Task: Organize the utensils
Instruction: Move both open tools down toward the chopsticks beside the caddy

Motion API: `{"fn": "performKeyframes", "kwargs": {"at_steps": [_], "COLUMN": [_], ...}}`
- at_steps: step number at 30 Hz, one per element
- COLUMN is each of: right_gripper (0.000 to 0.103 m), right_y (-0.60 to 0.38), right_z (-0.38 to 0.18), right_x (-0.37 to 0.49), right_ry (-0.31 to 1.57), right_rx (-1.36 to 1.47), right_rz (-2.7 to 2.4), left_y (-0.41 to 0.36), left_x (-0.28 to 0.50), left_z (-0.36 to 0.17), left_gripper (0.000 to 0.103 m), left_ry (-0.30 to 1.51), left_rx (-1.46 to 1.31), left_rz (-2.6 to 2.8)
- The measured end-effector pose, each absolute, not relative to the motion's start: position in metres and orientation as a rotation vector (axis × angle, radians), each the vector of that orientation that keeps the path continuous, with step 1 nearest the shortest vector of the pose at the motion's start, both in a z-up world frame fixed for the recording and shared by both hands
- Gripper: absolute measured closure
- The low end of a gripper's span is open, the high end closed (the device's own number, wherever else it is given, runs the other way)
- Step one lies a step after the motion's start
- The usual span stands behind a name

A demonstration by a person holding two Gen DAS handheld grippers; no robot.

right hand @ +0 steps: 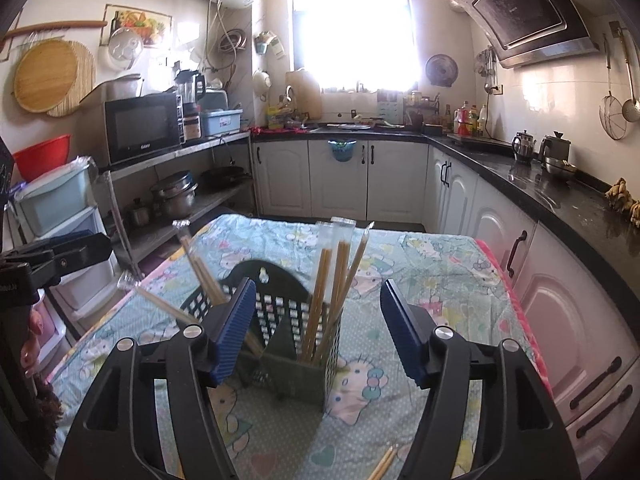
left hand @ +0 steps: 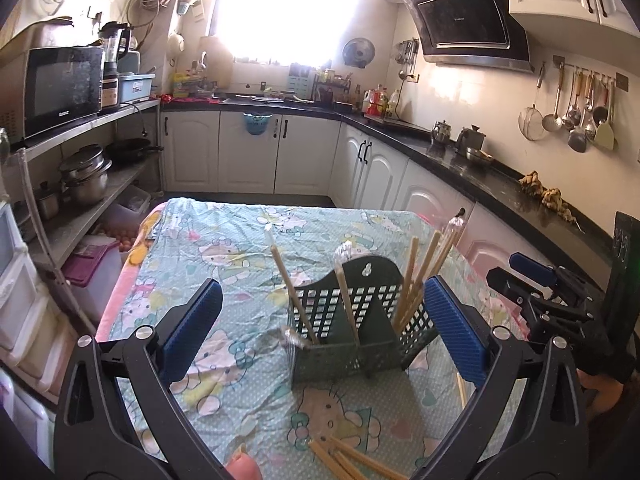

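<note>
- We hold our left gripper point(left hand: 322, 328) with its blue pads point(left hand: 196, 328) spread wide apart; nothing sits between them, and they frame the dark green holder point(left hand: 362, 354) from either side without touching it.
- Our right gripper point(right hand: 318, 330) is likewise wide open and holds nothing; its left pad point(right hand: 234, 330) overlaps the holder point(right hand: 298, 372) in its own view, but we cannot tell whether it touches.
- From the left wrist view our right gripper point(left hand: 520, 276) shows at the right edge, above the table.
- The holder is a slotted plastic caddy with a curved back plate and a divider that splits it into two compartments; it stands upright on the cartoon-print cloth point(left hand: 224, 240) covering the table.
- In the right compartment a bundle of wooden chopsticks point(right hand: 334, 292) in clear sleeves stands nearly upright.
- In the left compartment a few more sleeved chopsticks point(right hand: 200, 270) lean outward to the left.
- Loose chopsticks point(left hand: 348, 458) lie flat on the cloth just in front of the holder, near the lower edge of the left wrist view; one more pair point(right hand: 384, 464) shows at the bottom of the right wrist view.
</note>
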State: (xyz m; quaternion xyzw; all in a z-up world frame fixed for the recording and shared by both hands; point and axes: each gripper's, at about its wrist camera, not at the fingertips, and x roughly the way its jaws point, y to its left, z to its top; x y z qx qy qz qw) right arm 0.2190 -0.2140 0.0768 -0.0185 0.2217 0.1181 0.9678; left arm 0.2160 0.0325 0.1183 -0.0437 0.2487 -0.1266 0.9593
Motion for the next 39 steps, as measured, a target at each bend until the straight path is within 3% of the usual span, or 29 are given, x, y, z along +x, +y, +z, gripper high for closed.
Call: {"fn": "performKeyframes", "kwargs": {"at_steps": [39], "right_gripper": [0.040], "right_y": [-0.160], "right_z": [0.003], "right_x": [0.175], "right_ry": [0.677], "right_rx": [-0.203], "right_rz": [0.394], "left_y": [0.059], "left_x": [0.186], "left_z": [0.018], "left_gripper": [0.010], "left_ry": [0.738], "left_rx": [-0.092], "left_rz": [-0.207]}}
